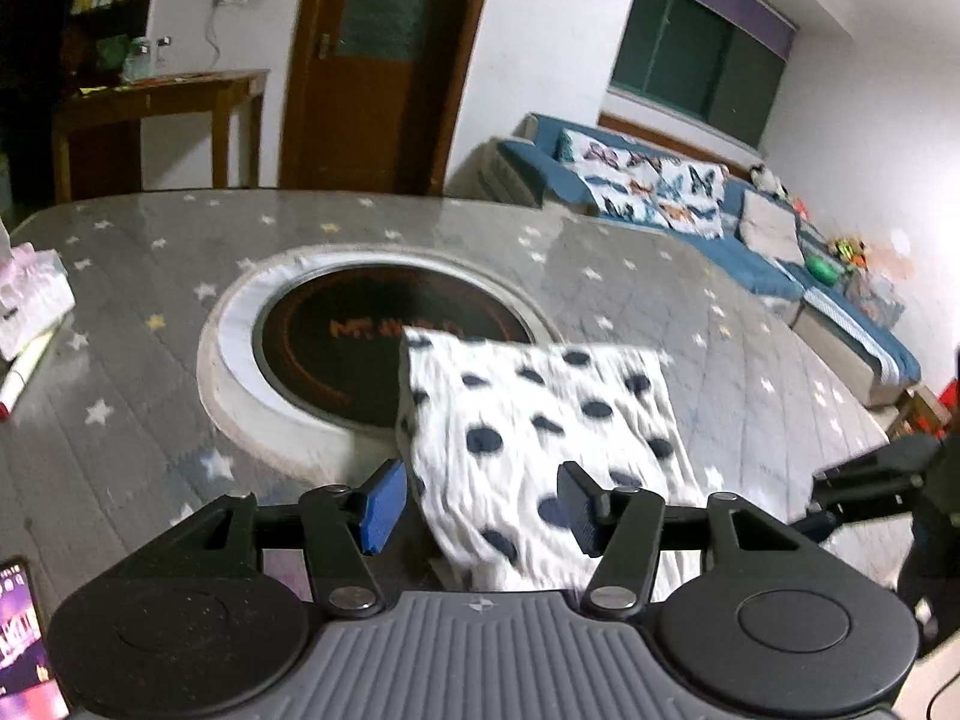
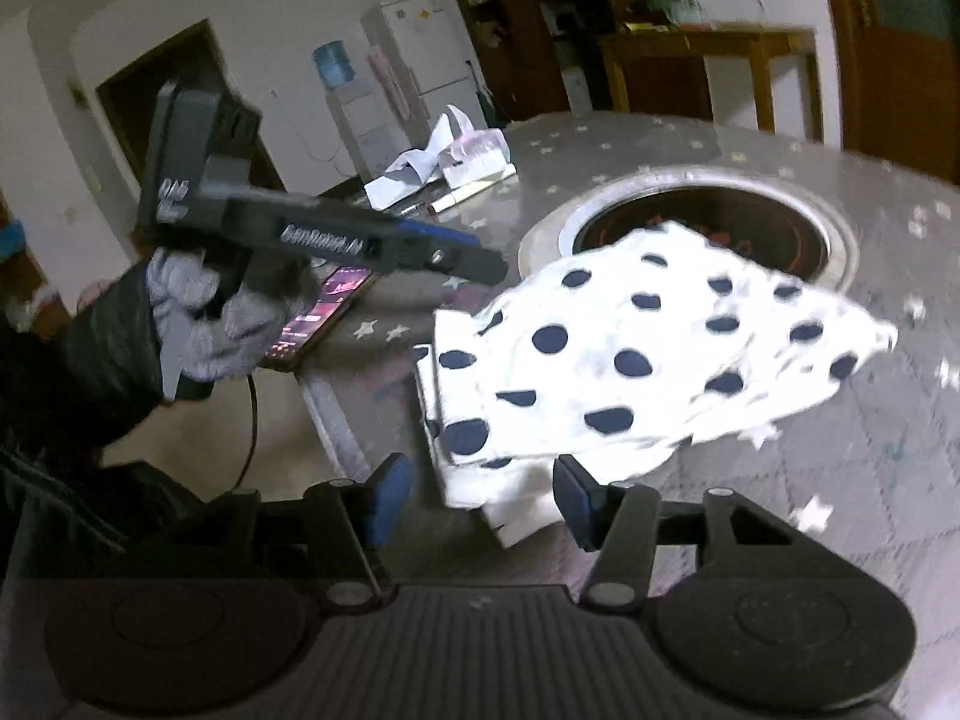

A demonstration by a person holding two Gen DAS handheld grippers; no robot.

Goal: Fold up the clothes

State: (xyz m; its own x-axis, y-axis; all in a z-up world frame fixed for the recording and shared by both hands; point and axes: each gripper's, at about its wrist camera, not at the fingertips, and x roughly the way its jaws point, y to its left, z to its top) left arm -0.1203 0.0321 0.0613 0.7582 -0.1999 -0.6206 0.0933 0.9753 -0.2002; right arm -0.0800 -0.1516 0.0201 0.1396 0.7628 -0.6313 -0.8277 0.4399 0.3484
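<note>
Dotted cloth (image 1: 540,438) folded, long axis running away from both hand-held grippers — jaws apart, gripping nothing.

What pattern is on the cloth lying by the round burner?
White cloth with dark navy polka dots, clearest in the right wrist view.

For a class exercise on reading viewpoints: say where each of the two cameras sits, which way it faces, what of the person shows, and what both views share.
Left wrist: sits on the left gripper, jaws open, facing over the polka-dot cloth towards the sofa; no hand shows.
Right wrist: sits on the right gripper, jaws open, facing the cloth and fridge; shows the person's gloved left hand.
Shared: cloth, round cooktop, star-patterned table, phone.
</note>
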